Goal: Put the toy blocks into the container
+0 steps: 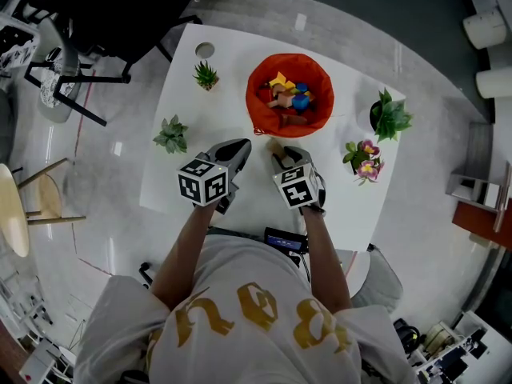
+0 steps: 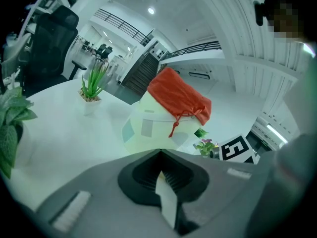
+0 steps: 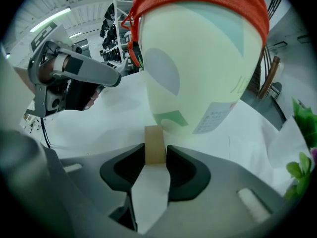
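Note:
A container with a red fabric rim stands at the far middle of the white table, with several coloured toy blocks inside. A tan wooden block lies on the table just in front of it. My right gripper points steeply down with its jaws pressed on both sides of this block, right before the container's pale wall. My left gripper hangs beside it, jaws together and empty, facing the container.
Small potted plants stand at the far left, the left and the right, and a flowering one sits near my right gripper. A white disc lies at the far corner. A black chair stands beyond the table.

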Motion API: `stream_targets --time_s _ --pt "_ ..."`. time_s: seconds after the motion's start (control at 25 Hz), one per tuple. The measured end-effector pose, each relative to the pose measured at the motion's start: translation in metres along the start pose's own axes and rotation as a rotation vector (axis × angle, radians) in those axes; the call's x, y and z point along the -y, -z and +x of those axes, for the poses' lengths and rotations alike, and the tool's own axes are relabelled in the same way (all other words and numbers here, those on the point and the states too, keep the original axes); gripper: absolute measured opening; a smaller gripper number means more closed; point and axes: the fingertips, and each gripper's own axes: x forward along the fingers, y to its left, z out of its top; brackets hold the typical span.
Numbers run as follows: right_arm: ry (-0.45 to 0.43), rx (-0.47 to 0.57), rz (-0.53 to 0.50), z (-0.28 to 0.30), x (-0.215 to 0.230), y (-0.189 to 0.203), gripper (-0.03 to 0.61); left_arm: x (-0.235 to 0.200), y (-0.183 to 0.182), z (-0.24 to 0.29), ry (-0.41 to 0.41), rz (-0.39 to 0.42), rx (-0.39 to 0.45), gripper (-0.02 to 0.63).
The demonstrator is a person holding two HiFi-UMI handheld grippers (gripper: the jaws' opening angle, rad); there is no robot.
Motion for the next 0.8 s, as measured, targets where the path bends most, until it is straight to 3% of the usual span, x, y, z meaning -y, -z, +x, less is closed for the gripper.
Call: stream_targets --time_s 0.4,0.8 --pt "-0.002 0.001 -0.004 -0.009 -0.006 0.008 0.166 0.008 -0.002 -0.005 0.01 0.012 0.017 0.0" --pt "0.006 0.065 0.047 -0.033 -0.013 0.003 0.166 0.017 -0.008 -0.015 0.013 0.019 0.055 0.0"
